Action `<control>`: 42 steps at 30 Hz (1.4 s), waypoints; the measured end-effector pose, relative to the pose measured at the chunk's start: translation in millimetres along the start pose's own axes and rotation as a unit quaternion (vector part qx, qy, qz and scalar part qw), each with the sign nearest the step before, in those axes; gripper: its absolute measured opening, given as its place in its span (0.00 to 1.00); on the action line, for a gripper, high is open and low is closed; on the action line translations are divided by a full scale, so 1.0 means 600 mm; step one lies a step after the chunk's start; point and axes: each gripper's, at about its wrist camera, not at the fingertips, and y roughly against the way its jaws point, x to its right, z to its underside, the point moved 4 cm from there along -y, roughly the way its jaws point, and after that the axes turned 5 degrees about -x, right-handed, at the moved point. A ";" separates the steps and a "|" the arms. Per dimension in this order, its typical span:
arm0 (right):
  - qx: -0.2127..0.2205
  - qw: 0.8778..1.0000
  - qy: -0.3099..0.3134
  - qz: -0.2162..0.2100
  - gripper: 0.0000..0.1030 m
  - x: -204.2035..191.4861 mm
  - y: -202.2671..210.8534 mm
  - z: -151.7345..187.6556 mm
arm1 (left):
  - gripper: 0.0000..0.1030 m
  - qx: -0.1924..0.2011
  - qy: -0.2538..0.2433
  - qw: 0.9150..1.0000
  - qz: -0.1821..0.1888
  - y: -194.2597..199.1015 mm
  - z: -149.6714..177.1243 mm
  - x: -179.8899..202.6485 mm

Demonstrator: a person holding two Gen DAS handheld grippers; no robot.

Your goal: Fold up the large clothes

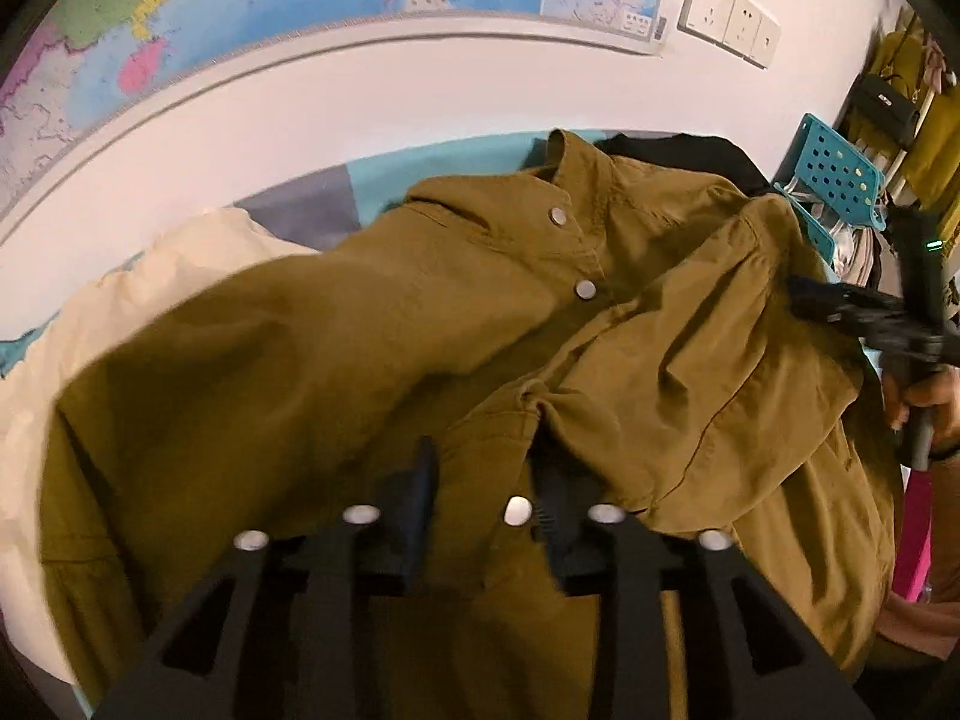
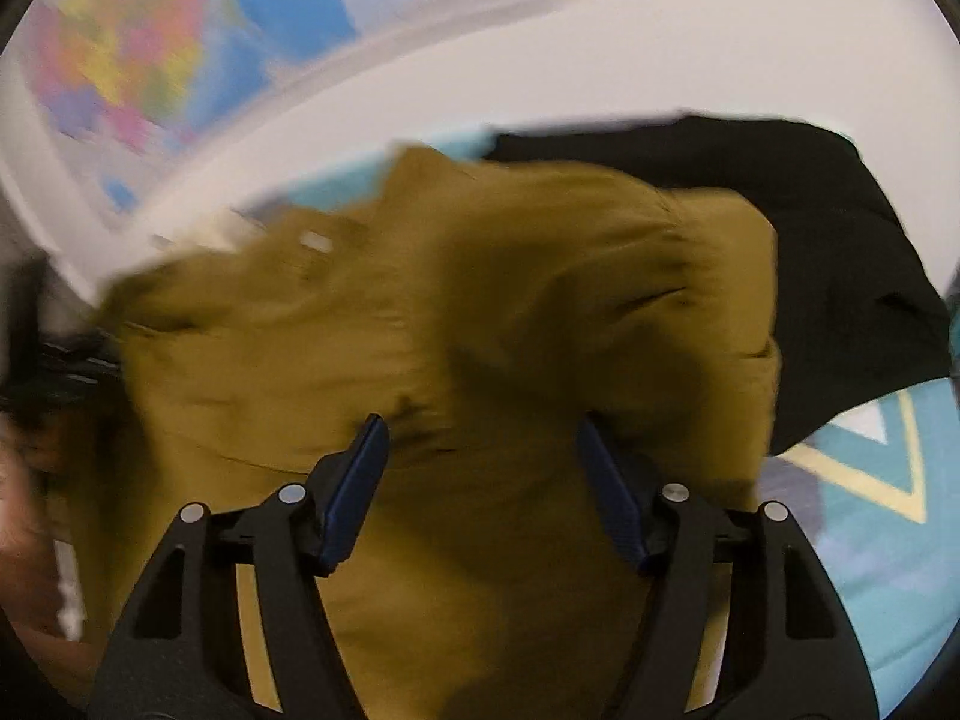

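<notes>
Left gripper [image 1: 483, 495] sits half-open right over the olive snap-button jacket [image 1: 372, 324], placket running straight away toward the collar; nothing pinched that I can see. Right gripper [image 2: 483, 456] hangs wide above its far side. It's on a teal bedspread [image 2: 888, 540], a wall map [image 1: 252, 12] behind.

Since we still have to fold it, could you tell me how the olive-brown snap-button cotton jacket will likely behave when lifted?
The olive-brown snap-button cotton jacket probably hangs floppy: it already lies in soft creases. Its sleeves likely trail and drag. The metal snaps may add slight weight along the front.
</notes>
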 end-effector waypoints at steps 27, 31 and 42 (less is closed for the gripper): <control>-0.040 0.986 0.143 -0.073 0.52 -0.307 -0.110 -0.001 | 0.67 0.075 0.012 0.996 -0.042 0.136 0.110 -0.041; -0.012 0.970 0.188 -0.156 0.68 -0.359 -0.018 0.040 | 0.67 0.098 0.039 0.994 -0.038 0.161 0.143 -0.069; -0.180 0.879 0.314 -0.311 0.45 -0.554 -0.022 0.252 | 0.67 0.119 0.091 0.988 -0.029 0.183 0.181 -0.097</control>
